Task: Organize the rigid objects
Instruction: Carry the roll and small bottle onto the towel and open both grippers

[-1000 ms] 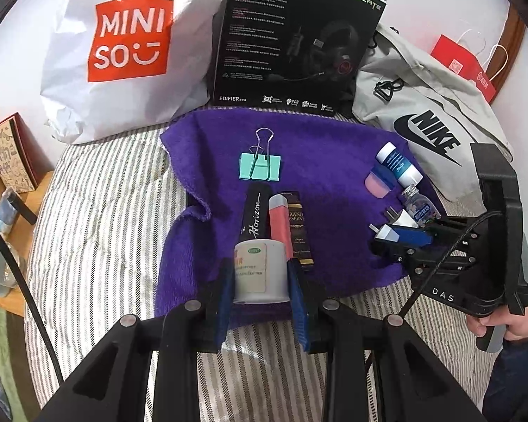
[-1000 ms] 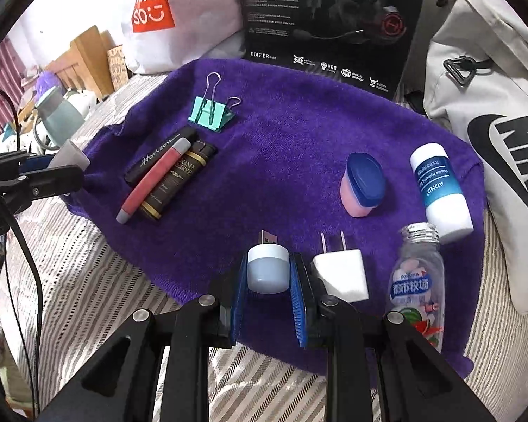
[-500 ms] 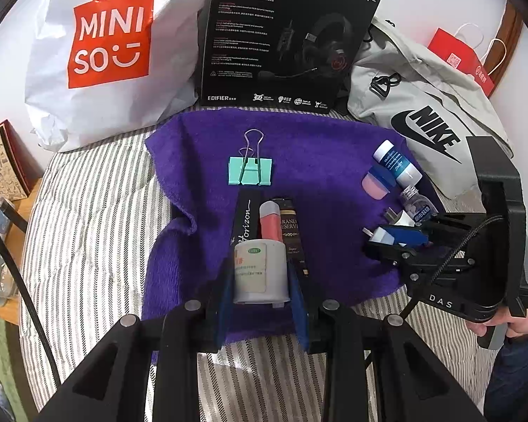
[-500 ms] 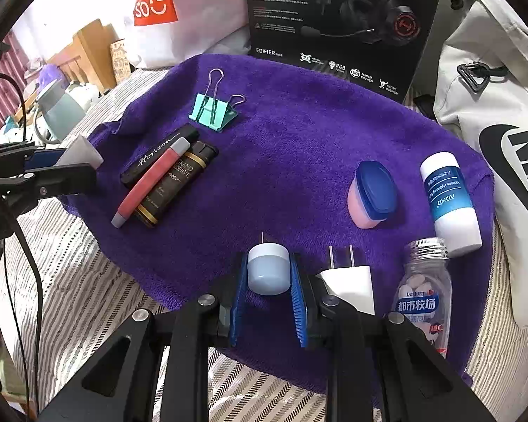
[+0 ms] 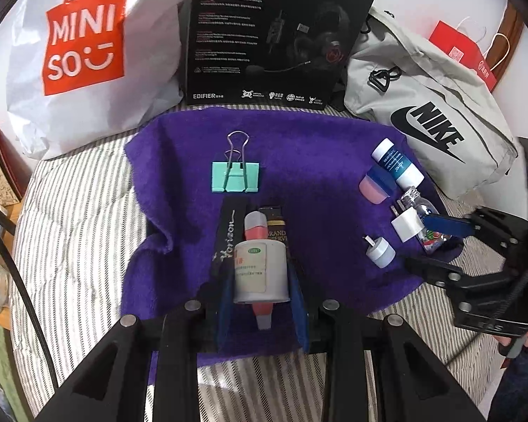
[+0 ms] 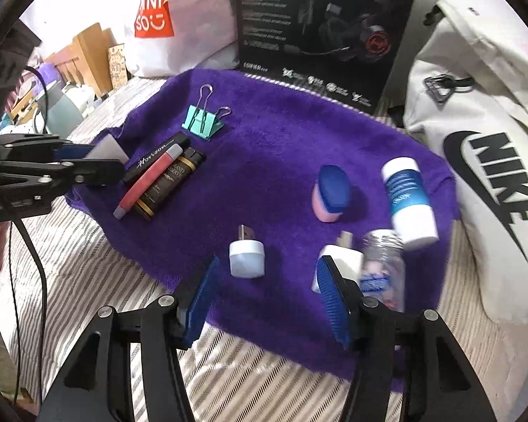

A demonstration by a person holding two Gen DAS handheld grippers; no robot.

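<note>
My left gripper (image 5: 260,281) is shut on a small white labelled jar (image 5: 260,260), held above three tubes on the purple towel (image 5: 316,161): a black one (image 5: 228,232), a pink one (image 5: 255,227) and a dark gold-banded one (image 5: 276,227). My right gripper (image 6: 266,270) has its jaws opening. A small white USB light (image 6: 246,258) lies on the towel just ahead of its tips, touching neither pad. A white charger plug (image 6: 341,256) lies by its right finger. A teal binder clip (image 6: 202,121) lies further back.
A pink jar with a blue lid (image 6: 331,193), a white-and-blue bottle (image 6: 408,200) and a clear candy bottle (image 6: 383,267) lie at the towel's right. Behind stand a Miniso bag (image 5: 84,52), a headset box (image 5: 278,35) and a Nike bag (image 5: 429,105). Striped bedding (image 5: 77,228) surrounds the towel.
The right gripper's jaws have opened and let go of the USB light, which now lies on the towel. The left gripper has carried the jar a little forward over the tubes.
</note>
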